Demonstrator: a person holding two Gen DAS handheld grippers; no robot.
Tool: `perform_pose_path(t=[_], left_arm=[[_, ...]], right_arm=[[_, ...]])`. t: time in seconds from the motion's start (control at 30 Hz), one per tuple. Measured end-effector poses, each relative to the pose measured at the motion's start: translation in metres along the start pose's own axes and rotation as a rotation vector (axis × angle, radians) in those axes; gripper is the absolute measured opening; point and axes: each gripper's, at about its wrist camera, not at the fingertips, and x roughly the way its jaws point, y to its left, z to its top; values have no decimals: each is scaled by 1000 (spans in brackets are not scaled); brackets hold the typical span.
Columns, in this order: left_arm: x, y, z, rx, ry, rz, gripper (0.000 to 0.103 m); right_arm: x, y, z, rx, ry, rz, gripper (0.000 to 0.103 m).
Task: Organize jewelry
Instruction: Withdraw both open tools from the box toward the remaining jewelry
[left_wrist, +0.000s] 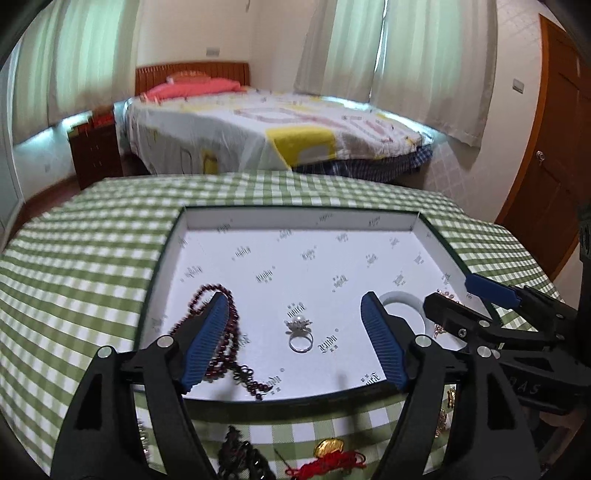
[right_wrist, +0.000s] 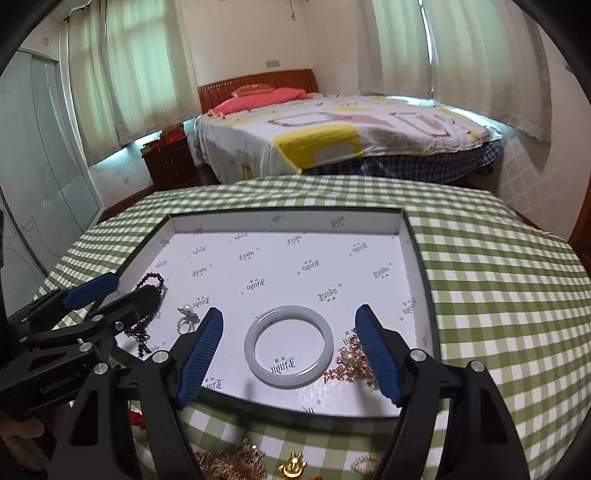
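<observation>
A: Which step of the sorting does this figure show?

B: The interval between placements. The left claw (left_wrist: 291, 339) stands apart with nothing between its pads; the pearl ring (left_wrist: 300, 332) lies on the tray floor beneath the gap, touched by neither pad. The right claw (right_wrist: 290, 347) is likewise apart and empty, framing the pale jade bangle (right_wrist: 289, 345), which rests flat on the paper lining.

A: Where are the remaining pieces?

B: Inside the shallow white tray (right_wrist: 410, 236), on the checked counter (right_wrist: 498, 295), lie four items: the dark red bead strand (left_wrist: 225, 332) by the left wall, the ring, the bangle, and a rose-gold chain cluster (right_wrist: 351, 363) just beside the bangle, near the right wall. Outside it, on the cloth near the front edge, are a dark beaded piece (left_wrist: 240, 454), a gold charm on red cord (left_wrist: 332, 454), and, in the right wrist view, a gold chain heap (right_wrist: 236, 465) and a small gold pendant (right_wrist: 292, 467).

A: What does the next move call for?

B: Judged from the layout, each claw must come back over the front rim and drop to the loose pieces on the cloth. Chains and cords are limp, so the pads should close on a bunched part, not a single strand. The carry must clear the tray wall, and the set-down should find bare lining, apart from the items already placed.
</observation>
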Motion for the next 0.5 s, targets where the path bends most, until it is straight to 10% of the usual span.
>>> perform_pose_path(t=[0.5], left_arm=[[-68, 4, -28, -5, -85, 35, 72]], right_arm=[[-61, 21, -30, -10, -103, -48, 72]])
